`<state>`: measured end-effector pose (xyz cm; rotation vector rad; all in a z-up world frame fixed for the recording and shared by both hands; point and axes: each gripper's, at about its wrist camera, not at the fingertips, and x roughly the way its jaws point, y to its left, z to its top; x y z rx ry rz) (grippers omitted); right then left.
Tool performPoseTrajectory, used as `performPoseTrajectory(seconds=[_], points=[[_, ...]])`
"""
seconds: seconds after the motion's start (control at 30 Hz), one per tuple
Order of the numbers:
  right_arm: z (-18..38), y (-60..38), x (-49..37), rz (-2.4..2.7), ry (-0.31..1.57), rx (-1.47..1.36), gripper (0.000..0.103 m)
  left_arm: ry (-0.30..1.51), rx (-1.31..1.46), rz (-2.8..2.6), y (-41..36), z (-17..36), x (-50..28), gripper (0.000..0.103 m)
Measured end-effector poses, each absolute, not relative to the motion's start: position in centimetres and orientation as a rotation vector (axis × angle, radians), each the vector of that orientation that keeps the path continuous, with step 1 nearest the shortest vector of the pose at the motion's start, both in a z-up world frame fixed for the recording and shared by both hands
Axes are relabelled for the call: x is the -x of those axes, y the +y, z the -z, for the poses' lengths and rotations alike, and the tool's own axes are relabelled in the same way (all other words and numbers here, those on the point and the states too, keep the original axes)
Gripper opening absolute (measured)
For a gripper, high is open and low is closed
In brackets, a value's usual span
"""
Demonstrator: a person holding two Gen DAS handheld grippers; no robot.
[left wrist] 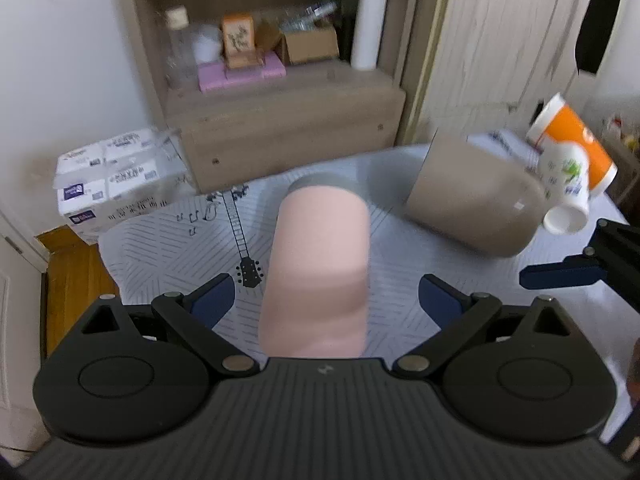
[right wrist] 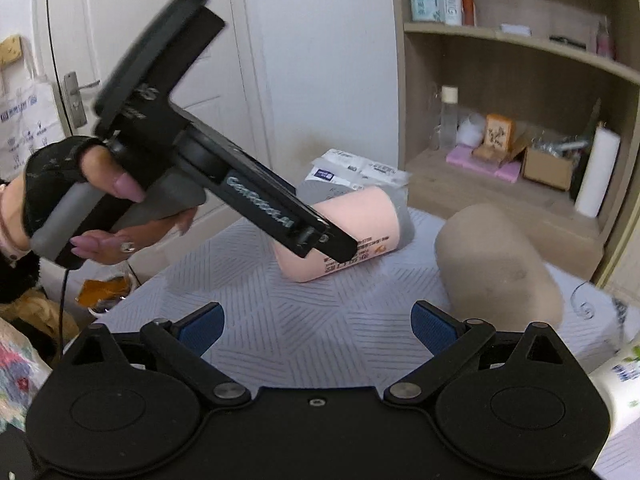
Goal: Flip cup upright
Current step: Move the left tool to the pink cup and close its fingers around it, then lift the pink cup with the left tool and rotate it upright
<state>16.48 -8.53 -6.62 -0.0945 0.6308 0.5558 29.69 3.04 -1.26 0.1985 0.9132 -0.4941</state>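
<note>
A pink cup (left wrist: 320, 268) with a grey rim lies on its side on the patterned table mat; it also shows in the right wrist view (right wrist: 352, 236). My left gripper (left wrist: 326, 300) is open, its blue pads either side of the cup's base end without touching. A beige cup (left wrist: 472, 204) lies on its side to the right; it also shows in the right wrist view (right wrist: 496, 268). My right gripper (right wrist: 316, 328) is open and empty above the mat, and its blue fingertip (left wrist: 560, 274) shows at the left view's right edge.
An orange-and-white cup (left wrist: 576, 140) and a white printed cup (left wrist: 566, 188) lie stacked beyond the beige cup. A wooden shelf unit (left wrist: 280, 120) with bottles and boxes stands behind the table. A tissue pack (left wrist: 116, 176) sits at the far left. The table mat (right wrist: 312, 312) ends near a white door (right wrist: 160, 40).
</note>
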Motion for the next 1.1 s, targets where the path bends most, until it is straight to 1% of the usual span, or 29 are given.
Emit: performPoseTrajectory(seconds=[0.1,0.2,0.27,0.33,0.37,0.43,0.53,0.7,0.93,1.1], points=[[6.8,-8.2,-16.6,-0.587,0.62,0.094,0.101,0.939,-0.194,0.467,3.0,1.9,-31.0,0.1],[6.9,-7.9,-17.1,-0.606,0.623,0.088,0.101,0.962,-0.115,0.443,3.7,2.3,-32.2,0.1],[7.1,-7.7,-17.8,-0.605,0.644,0.08,0.101,0.98,-0.081,0.455,4.0,2.6,-32.6,0.096],[7.4,-7.6,-18.6,-0.604,0.661,0.075,0.101,0.993,-0.062,0.455,4.3,2.8,-32.7,0.083],[7.5,-7.6,-18.9,-0.609,0.673,0.073,0.101,1.005,-0.044,0.464,4.4,2.9,-32.8,0.079],[7.7,-7.3,-19.5,-0.622,0.697,0.077,0.101,1.043,0.05,0.473,5.0,3.1,-33.3,0.068],[7.8,-7.0,-20.1,-0.641,0.711,0.074,0.101,1.086,0.152,0.46,5.7,3.5,-33.8,0.066],[8.2,-7.0,-20.8,-0.653,0.73,0.038,0.101,1.129,0.227,0.404,6.3,3.4,-33.1,0.065],[9.6,-8.3,-20.7,-0.7,0.852,-0.153,0.101,1.21,0.318,0.4,6.3,3.8,-30.7,0.065],[9.9,-8.5,-19.9,-0.737,0.877,-0.213,0.101,1.234,0.353,0.384,6.0,4.6,-28.2,0.065]])
